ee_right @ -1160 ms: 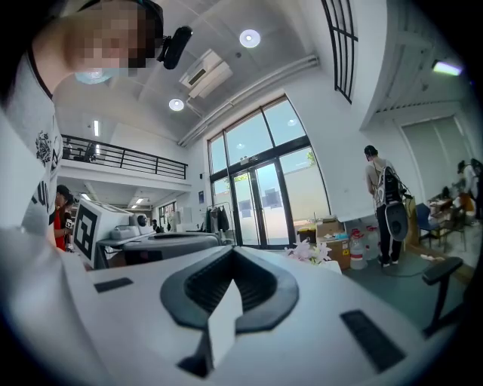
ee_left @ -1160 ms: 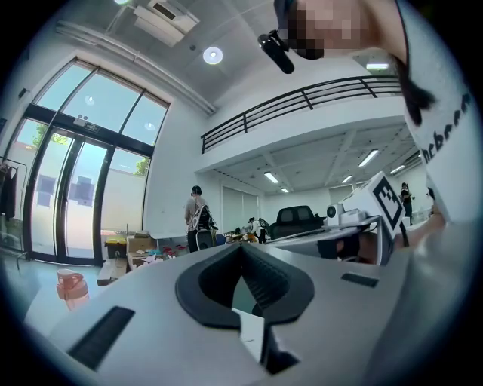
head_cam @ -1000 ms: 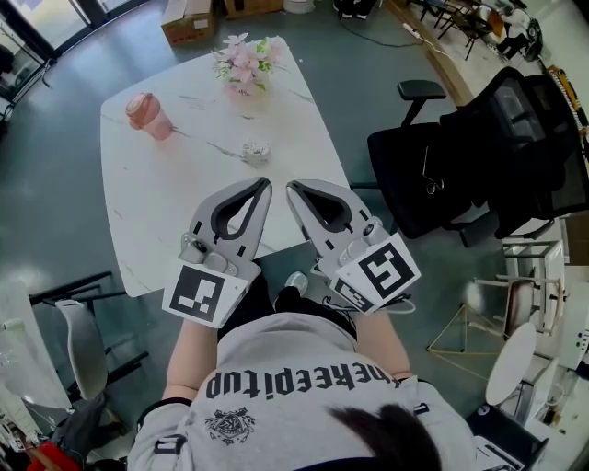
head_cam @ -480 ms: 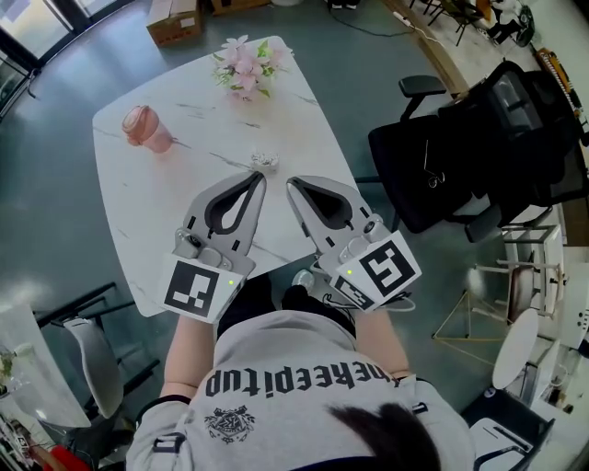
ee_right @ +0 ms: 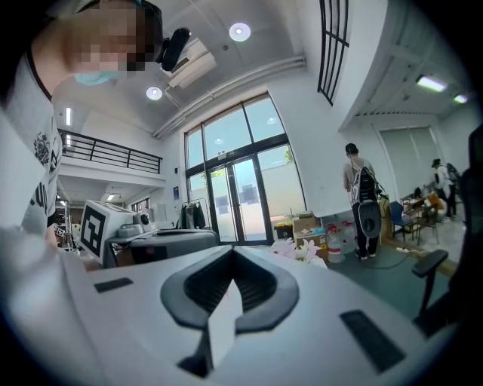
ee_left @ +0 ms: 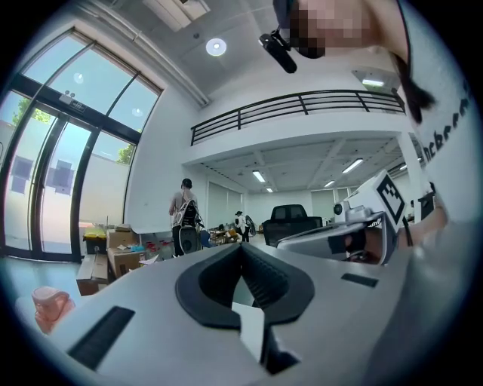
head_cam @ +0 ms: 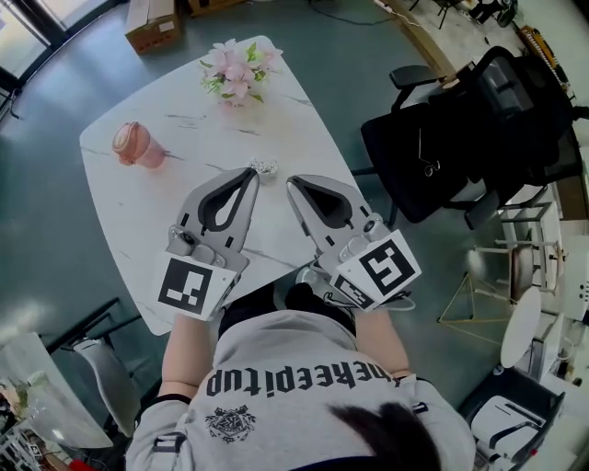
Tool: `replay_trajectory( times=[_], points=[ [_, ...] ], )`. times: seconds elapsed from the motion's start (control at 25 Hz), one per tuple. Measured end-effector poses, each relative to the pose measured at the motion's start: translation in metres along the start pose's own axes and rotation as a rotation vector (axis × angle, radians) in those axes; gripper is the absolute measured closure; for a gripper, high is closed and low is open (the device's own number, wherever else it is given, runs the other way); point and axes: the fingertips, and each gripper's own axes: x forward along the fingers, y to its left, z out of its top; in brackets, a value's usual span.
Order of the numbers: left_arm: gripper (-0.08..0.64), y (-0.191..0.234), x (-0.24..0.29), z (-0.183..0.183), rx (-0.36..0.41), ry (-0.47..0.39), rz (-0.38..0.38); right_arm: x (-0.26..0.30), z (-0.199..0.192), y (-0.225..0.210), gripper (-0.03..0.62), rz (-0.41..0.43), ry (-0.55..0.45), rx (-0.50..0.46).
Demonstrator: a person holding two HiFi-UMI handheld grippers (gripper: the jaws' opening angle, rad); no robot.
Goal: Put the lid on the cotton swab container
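Note:
A small clear container (head_cam: 264, 167), likely the cotton swab container, stands near the middle of the white marble table (head_cam: 184, 110). It is too small to make out a lid. My left gripper (head_cam: 253, 172) is shut and empty, with its tip just left of the container. My right gripper (head_cam: 291, 182) is also shut and empty, a little to the container's right and nearer to me. Both point level across the table. In the left gripper view the jaws (ee_left: 241, 245) meet at the tip, as they do in the right gripper view (ee_right: 232, 249). Neither gripper view shows the container.
A pink lidded cup (head_cam: 138, 145) stands at the table's left and a bunch of pink flowers (head_cam: 235, 69) at its far edge. A black office chair (head_cam: 460, 138) is close to the table's right side. A cardboard box (head_cam: 152, 23) sits on the floor beyond.
Both grippers have moved forward over the table, still shut. The small clear container, earlier well ahead of the tips, now lies beside the left gripper's tip.

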Motion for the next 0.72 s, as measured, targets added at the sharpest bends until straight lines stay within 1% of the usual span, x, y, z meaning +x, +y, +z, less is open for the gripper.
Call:
replay_trajectory(
  times=[0.28, 0.44, 0.72],
  points=[
    [0.545, 0.013, 0.009, -0.014, -0.009, 0.030, -0.053, 0.009, -0.006, -0.011, 0.581, -0.062, 0.005, 0.021],
    [0.545, 0.021, 0.014, -0.028, 0.001, 0.058, -0.083, 0.016, -0.011, -0.016, 0.581, -0.095, 0.007, 0.035],
    [0.545, 0.034, 0.026, -0.058, 0.051, 0.113, -0.128, 0.028, -0.028, -0.027, 0.581, -0.144, 0.033, 0.067]
  ],
)
